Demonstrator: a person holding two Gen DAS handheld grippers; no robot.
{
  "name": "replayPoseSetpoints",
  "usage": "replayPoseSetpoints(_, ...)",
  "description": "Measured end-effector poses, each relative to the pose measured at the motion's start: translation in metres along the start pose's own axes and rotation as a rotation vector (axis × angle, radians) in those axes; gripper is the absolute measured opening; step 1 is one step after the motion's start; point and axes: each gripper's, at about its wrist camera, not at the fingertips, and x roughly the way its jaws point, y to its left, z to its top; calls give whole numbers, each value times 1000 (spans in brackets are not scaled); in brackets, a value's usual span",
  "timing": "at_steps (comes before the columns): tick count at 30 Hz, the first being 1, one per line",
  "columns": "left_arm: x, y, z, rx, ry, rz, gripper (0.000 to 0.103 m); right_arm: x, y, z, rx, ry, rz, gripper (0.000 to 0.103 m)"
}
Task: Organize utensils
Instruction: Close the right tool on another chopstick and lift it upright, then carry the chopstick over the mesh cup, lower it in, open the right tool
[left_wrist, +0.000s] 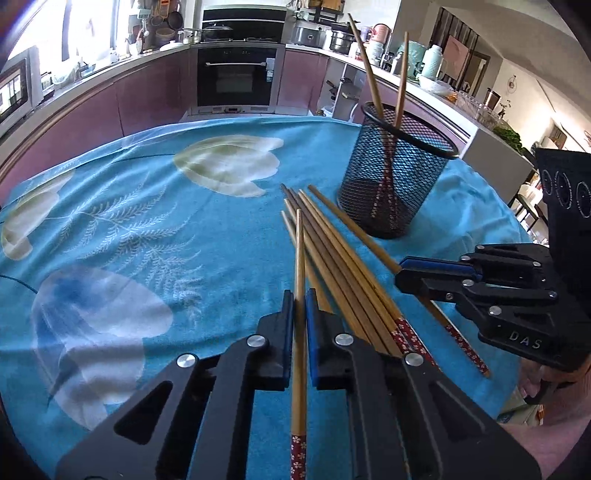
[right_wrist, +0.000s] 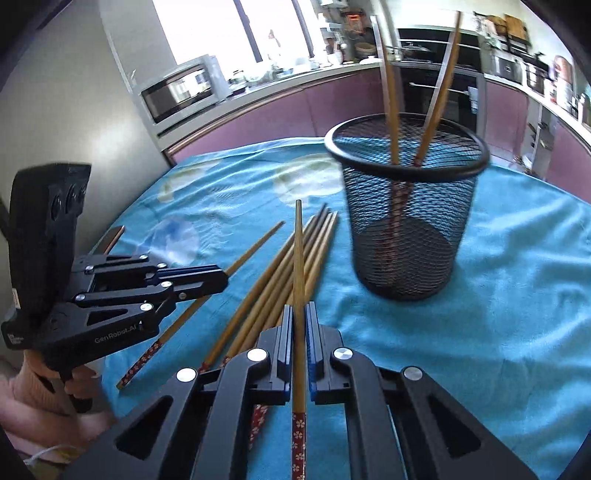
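My left gripper (left_wrist: 299, 295) is shut on a bamboo chopstick (left_wrist: 299, 258) with a red flowered end, pointing forward over the table. My right gripper (right_wrist: 299, 310) is shut on another such chopstick (right_wrist: 298, 258). Each gripper shows in the other's view: the right gripper (left_wrist: 400, 271) over the pile's right side, the left gripper (right_wrist: 223, 278) at the left. Several loose chopsticks (left_wrist: 332, 258) lie in a pile on the blue cloth; they also show in the right wrist view (right_wrist: 273, 280). A black mesh cup (left_wrist: 395, 177) behind the pile holds two upright chopsticks (left_wrist: 369, 77); the cup (right_wrist: 406, 221) shows in the right wrist view too.
The round table wears a blue flowered cloth (left_wrist: 147, 221). A kitchen counter with an oven (left_wrist: 236, 74) curves behind it. A microwave (right_wrist: 177, 92) stands at the back left in the right wrist view.
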Motion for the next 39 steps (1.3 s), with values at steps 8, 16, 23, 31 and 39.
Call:
replayPoseSetpoints(8, 14, -7, -4, 36, 53, -14, 9, 12, 0, 4, -32, 50, -25, 6)
replayPoseSetpoints(16, 21, -2, -1, 27, 69, -42, 11, 22, -7, 7, -26, 65, -17, 7)
replayPoseSetpoints(23, 13, 0, 4, 10, 51, -52, 7, -6, -6, 6, -20, -20, 15, 6)
replayPoseSetpoints(31, -33, -7, 22, 47, -56, -137, 7, -51, -11, 15, -6, -147, 23, 6)
replayPoseSetpoints(39, -81, -11, 39, 53, -172, -202, 7, -86, -16, 24, 8, -257, 23, 6)
